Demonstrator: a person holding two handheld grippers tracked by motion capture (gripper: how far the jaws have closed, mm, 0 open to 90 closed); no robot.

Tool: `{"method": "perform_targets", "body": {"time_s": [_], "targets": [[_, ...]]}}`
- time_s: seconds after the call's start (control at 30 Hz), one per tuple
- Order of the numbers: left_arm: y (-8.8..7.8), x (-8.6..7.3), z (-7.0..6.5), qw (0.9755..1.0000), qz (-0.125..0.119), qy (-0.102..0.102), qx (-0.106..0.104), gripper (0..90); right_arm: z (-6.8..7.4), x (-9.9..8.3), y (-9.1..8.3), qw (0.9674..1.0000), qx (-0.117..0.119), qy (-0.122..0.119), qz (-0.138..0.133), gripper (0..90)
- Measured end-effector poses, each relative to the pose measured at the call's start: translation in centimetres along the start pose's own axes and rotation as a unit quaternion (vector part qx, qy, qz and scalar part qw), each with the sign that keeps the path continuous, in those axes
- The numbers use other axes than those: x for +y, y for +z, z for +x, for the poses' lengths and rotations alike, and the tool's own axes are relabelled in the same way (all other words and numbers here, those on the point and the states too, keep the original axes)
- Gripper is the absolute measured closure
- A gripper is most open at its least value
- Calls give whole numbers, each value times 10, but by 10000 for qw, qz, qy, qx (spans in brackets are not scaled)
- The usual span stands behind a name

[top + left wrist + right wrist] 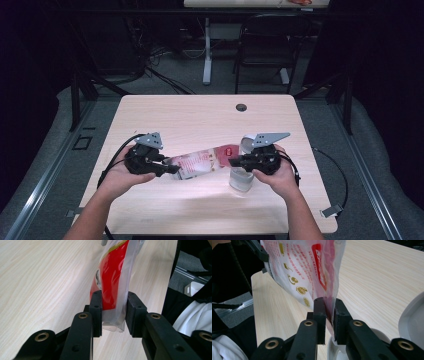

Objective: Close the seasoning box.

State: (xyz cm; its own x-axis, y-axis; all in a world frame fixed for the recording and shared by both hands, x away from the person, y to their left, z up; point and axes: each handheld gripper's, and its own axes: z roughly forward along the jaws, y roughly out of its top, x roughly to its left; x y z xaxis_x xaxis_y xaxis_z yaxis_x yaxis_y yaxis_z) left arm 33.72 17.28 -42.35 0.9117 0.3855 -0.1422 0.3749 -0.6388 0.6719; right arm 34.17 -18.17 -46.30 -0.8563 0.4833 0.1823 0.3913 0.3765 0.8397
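Near edge of the table [150,210], both claws clamp a red-n-white pouch [202,162] held off the wood: left gripper [170,169] on its sealed end, right gripper [234,161] on the other, right over a clear container [241,179]. Looks like mid-pour setup imo; next needs tilting w/o slipping.

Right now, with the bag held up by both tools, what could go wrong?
The left tool holds only the bag's thin bottom edge, so the slippery plastic might slide out and drop. The right tool pinches the other end just above the clear container; a tilt too far could spill contents on the table or knock the container over.
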Motion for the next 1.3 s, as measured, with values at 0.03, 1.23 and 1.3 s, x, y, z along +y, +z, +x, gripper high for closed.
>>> {"method": "perform_targets", "body": {"time_s": [0.03, 1.23, 1.3], "targets": [[-1, 1, 0, 10000, 12, -1, 8, 703, 0, 0, 0, 10000, -4, 16, 0, 811], [-7, 24, -1, 9998, -182, 90, -53, 717, -4, -6, -20, 9995, -285, 16, 159, 876], [-7, 25, -2, 9997, -209, 95, -76, 718, -4, -7, -22, 9995, -300, 30, 129, 876]]}}
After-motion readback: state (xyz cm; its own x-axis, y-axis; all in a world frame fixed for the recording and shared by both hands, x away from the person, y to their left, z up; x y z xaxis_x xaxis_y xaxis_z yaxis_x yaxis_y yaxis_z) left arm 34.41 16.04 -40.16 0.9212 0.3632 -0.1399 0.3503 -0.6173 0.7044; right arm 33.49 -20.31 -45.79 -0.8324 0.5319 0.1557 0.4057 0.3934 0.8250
